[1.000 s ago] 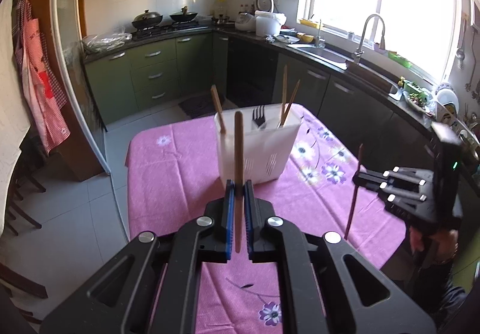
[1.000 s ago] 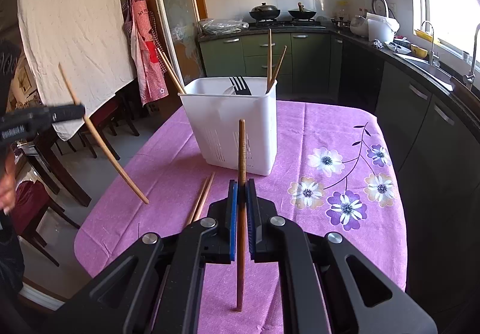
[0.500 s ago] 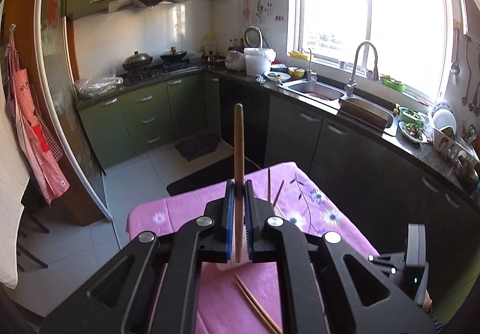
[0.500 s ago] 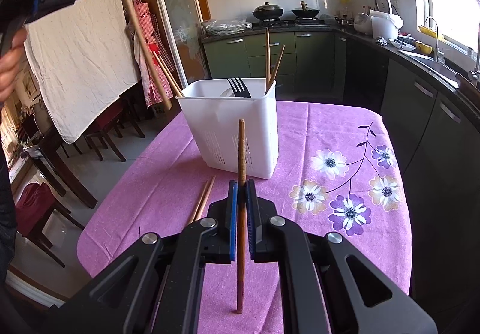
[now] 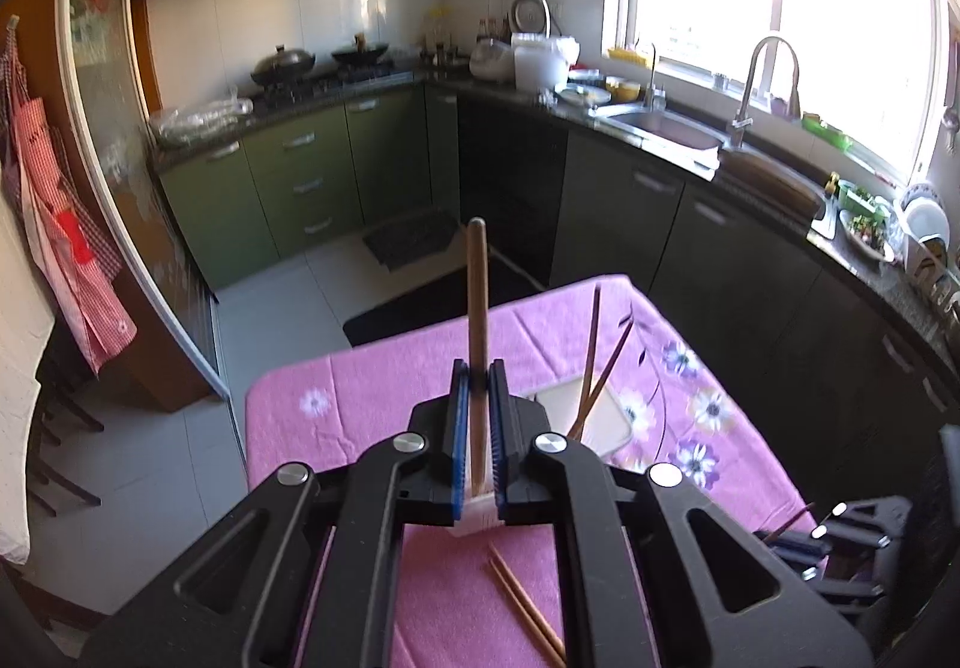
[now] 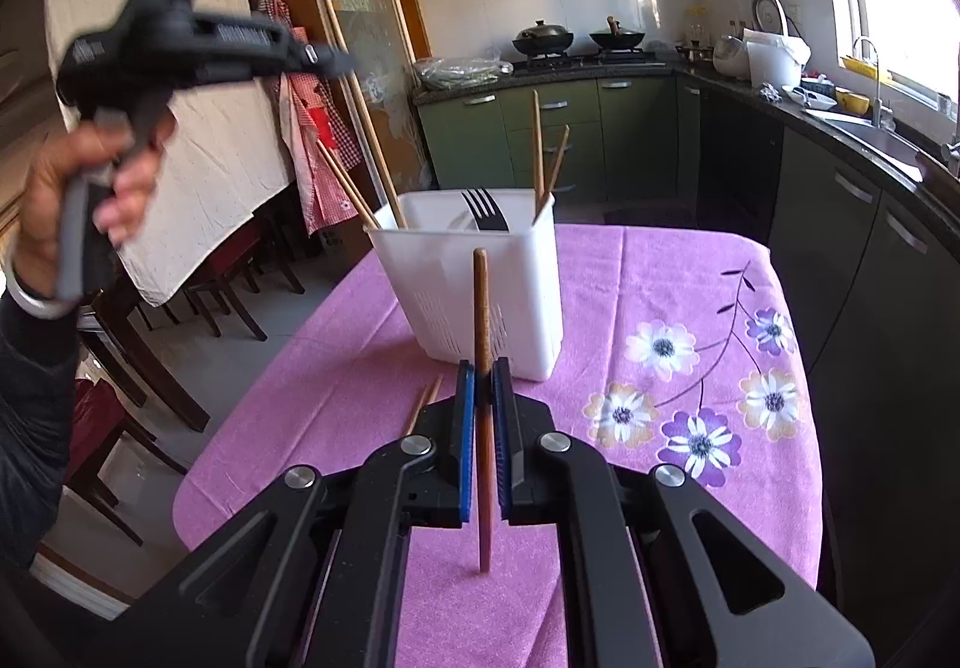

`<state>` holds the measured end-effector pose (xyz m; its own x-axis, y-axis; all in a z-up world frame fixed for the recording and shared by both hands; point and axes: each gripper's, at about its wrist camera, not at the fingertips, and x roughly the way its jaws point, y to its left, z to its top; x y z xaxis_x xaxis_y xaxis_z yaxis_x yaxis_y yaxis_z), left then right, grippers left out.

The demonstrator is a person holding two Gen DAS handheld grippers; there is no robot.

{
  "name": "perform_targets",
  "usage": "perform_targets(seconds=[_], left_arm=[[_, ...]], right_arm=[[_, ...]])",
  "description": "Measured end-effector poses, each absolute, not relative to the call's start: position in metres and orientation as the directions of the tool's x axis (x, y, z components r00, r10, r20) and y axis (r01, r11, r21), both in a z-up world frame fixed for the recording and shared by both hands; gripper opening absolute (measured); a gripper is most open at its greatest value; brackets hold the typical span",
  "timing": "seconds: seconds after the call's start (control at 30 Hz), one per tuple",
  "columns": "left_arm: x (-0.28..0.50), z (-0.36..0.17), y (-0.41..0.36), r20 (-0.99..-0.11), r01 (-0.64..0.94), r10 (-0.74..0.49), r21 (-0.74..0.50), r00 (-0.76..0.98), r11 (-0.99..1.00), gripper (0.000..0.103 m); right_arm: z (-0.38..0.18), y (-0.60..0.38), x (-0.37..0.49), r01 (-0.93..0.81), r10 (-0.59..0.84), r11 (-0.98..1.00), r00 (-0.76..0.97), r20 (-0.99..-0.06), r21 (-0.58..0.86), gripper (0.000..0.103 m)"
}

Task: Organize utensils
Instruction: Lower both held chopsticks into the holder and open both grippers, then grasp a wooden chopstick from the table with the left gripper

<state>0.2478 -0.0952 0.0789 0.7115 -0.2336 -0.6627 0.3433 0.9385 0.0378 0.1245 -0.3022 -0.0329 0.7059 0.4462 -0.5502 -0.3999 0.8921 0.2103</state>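
Observation:
My left gripper [image 5: 478,380] is shut on a light wooden chopstick [image 5: 477,296]. In the right wrist view a hand holds that left gripper [image 6: 336,60] high at the left, and its chopstick [image 6: 378,164] slants down to the left end of the white utensil holder [image 6: 480,296]. The holder keeps a black fork [image 6: 483,209], two chopsticks [image 6: 543,158] at its right end and one leaning at its left. My right gripper [image 6: 482,386] is shut on a darker chopstick [image 6: 481,308], upright, just in front of the holder.
A loose pair of chopsticks [image 6: 423,404] lies on the pink flowered tablecloth [image 6: 690,308] in front of the holder. Dark chairs [image 6: 210,296] stand left of the table. Green cabinets and a counter with a sink [image 5: 666,128] run behind and to the right.
The left gripper has swung up from low at the table's left side to above the holder's left end, carrying its chopstick. The right gripper has stayed in place.

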Motion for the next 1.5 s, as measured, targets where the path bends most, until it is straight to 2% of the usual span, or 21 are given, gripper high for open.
perform_targets(seconds=[0.07, 0.13, 0.17, 0.2, 0.27, 0.37, 0.57, 0.67, 0.93, 1.1, 1.2, 1.3, 1.37, 1.5], left_arm=[[0.251, 0.062, -0.096, -0.694, 0.353, -0.234, 0.03, 0.68, 0.935, 0.01], [0.253, 0.047, -0.096, -0.721, 0.357, -0.229, 0.027, 0.654, 0.934, 0.021], [0.253, 0.043, -0.096, -0.73, 0.359, -0.232, 0.02, 0.643, 0.933, 0.03], [0.251, 0.042, -0.095, -0.73, 0.36, -0.239, 0.01, 0.64, 0.933, 0.035], [0.243, 0.046, -0.089, -0.715, 0.362, -0.261, -0.011, 0.649, 0.932, 0.037], [0.218, 0.06, -0.077, -0.667, 0.363, -0.294, -0.038, 0.685, 0.931, 0.053], [0.175, 0.052, -0.058, -0.658, 0.368, -0.313, -0.058, 0.685, 0.928, 0.056], [0.161, 0.031, -0.049, -0.687, 0.364, -0.308, -0.067, 0.659, 0.929, 0.06], [0.152, -0.023, -0.033, -0.774, 0.337, -0.289, -0.105, 0.563, 0.936, 0.062], [0.154, -0.034, -0.034, -0.792, 0.326, -0.282, -0.112, 0.541, 0.939, 0.062], [0.155, -0.034, -0.039, -0.795, 0.329, -0.281, -0.108, 0.538, 0.938, 0.062], [0.154, -0.035, -0.043, -0.795, 0.333, -0.286, -0.113, 0.535, 0.936, 0.062], [0.155, -0.036, -0.045, -0.794, 0.332, -0.294, -0.123, 0.533, 0.935, 0.064], [0.159, -0.052, -0.054, -0.818, 0.309, -0.269, -0.118, 0.508, 0.944, 0.064]], right_arm=[[-0.024, -0.301, 0.125, -0.404, 0.45, 0.891, 0.715, -0.536, 0.208, 0.007], [-0.009, -0.299, 0.127, -0.411, 0.45, 0.89, 0.729, -0.515, 0.196, 0.007], [0.0, -0.298, 0.129, -0.416, 0.452, 0.889, 0.736, -0.504, 0.19, 0.007], [0.009, -0.297, 0.13, -0.422, 0.456, 0.887, 0.741, -0.493, 0.186, 0.007], [0.033, -0.295, 0.136, -0.433, 0.464, 0.884, 0.757, -0.46, 0.178, 0.007], [0.069, -0.295, 0.15, -0.447, 0.482, 0.875, 0.771, -0.416, 0.184, 0.007], [0.128, -0.296, 0.185, -0.417, 0.463, 0.886, 0.826, -0.322, 0.205, 0.007], [0.135, -0.292, 0.204, -0.382, 0.426, 0.904, 0.844, -0.326, 0.193, 0.007], [0.08, -0.279, 0.249, -0.334, 0.379, 0.926, 0.804, -0.458, 0.179, 0.007], [0.051, -0.265, 0.263, -0.338, 0.368, 0.928, 0.766, -0.527, 0.155, 0.007], [0.05, -0.263, 0.255, -0.35, 0.374, 0.925, 0.773, -0.512, 0.148, 0.01], [0.063, -0.272, 0.225, -0.37, 0.392, 0.918, 0.802, -0.45, 0.141, 0.013], [0.065, -0.278, 0.201, -0.374, 0.392, 0.919, 0.818, -0.422, 0.128, 0.021], [0.046, -0.288, 0.158, -0.359, 0.359, 0.929, 0.824, -0.439, 0.086, 0.026]])
